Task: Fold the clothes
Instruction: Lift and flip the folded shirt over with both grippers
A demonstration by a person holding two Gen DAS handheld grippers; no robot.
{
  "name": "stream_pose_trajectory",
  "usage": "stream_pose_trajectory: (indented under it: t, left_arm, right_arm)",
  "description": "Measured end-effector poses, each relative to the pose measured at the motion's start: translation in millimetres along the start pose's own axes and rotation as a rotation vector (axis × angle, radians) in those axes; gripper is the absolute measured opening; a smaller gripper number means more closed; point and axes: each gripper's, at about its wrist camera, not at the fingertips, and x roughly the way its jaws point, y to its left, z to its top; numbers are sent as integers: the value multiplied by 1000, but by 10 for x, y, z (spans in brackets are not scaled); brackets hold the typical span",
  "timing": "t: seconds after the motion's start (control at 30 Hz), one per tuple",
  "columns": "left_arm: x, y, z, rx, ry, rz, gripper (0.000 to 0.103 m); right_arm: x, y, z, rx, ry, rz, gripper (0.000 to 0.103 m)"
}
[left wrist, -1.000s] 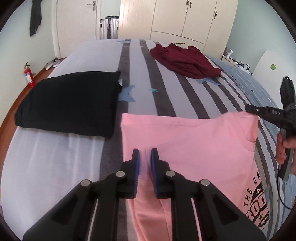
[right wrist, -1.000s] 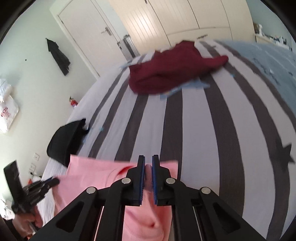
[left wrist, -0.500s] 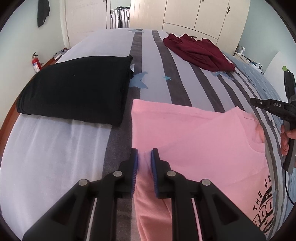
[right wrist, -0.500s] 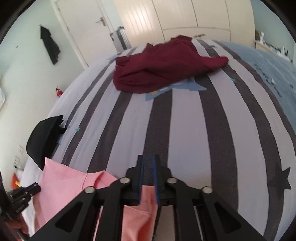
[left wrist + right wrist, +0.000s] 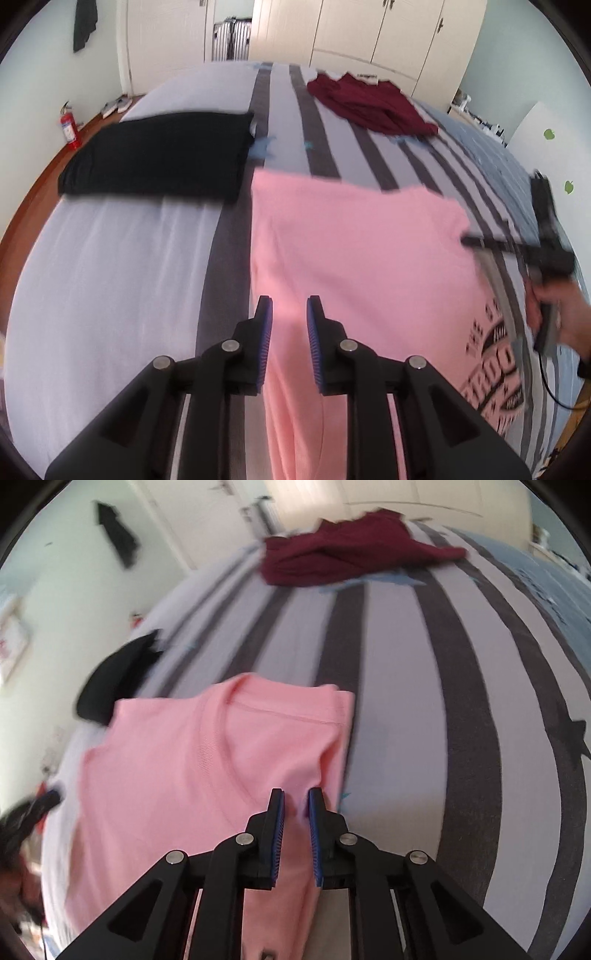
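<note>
Start at your left: the black garment (image 5: 159, 155) lies folded into a neat rectangle on the bed (image 5: 110, 258), so that one looks finished. Just beside it, toward the middle, the pink T-shirt (image 5: 351, 251) is spread on the striped cover with its upper part turned down over the printed front (part of the print shows at the right of the left wrist view).

Your left tongs (image 5: 289, 321) have just been opening. The jaws stand a little apart with pink cloth between them, and the blue pads do not seem to press on it, so I read this as the release after laying that edge down.

Your right tongs (image 5: 296, 805) sit at the shirt's right side near the collar (image 5: 221, 734). They are also slightly parted, with a fold of pink fabric between the pads; the grip looks slack rather than pinching, though the blur makes this less than certain.

Farther right and toward the wardrobe, the maroon garment (image 5: 351, 554) is a loose heap, untouched as far as its shape tells.

As a judgement: one piece done, the pink one partway through with one fold laid and probably further folds needed to bring it to a compact rectangle like the black one, and the maroon piece entirely left.
</note>
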Motion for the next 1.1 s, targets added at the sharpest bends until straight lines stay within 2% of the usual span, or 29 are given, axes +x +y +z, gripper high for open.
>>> stream_pose_trajectory:
  t: [0.13,0.27,0.33,0.47,0.63,0.73,0.87,0.97,1.0,1.03,1.1]
  left_arm:
    - [-142,164,-247,-89,36,-3,16]
    - [-404,254,-467,-142,34,-22,17]
    - [-495,236,-581,-144,46,-32,19]
    - [-572,147,-775,-136,77,-86,26]
    - [-470,14,-970,-92,147,-94,28]
    - [-416,-9,-1046,-78,163,-107,28]
    - [-380,-18,-1069,-72,177,-141,28]
    - [-387,-46,-1083,-48,174,-152,18]
    - [-395,-56,-1086,-39,170,-154,14]
    - [-410,-66,-1087,-32,166,-155,12]
    - [-459,-75,-1090,-32,151,-170,8]
  right_arm:
    - [-16,-159,79,84,-23,-25,12]
    - [-374,-74,-198,89,-20,27,15]
    - [-585,-3,-455,85,-11,49,25]
    - [-953,173,-1101,72,34,60,26]
    - [-1087,309,-1717,79,109,40,26]
    - [-1043,283,-1885,125,141,47,26]
    - [-1065,305,-2013,153,135,69,28]
    - [-1090,340,-2057,145,121,79,28]
    - [-1096,340,-2071,137,117,78,28]
    - [-1099,340,-2088,127,115,69,23]
    - [-1110,318,-2116,116,111,62,5]
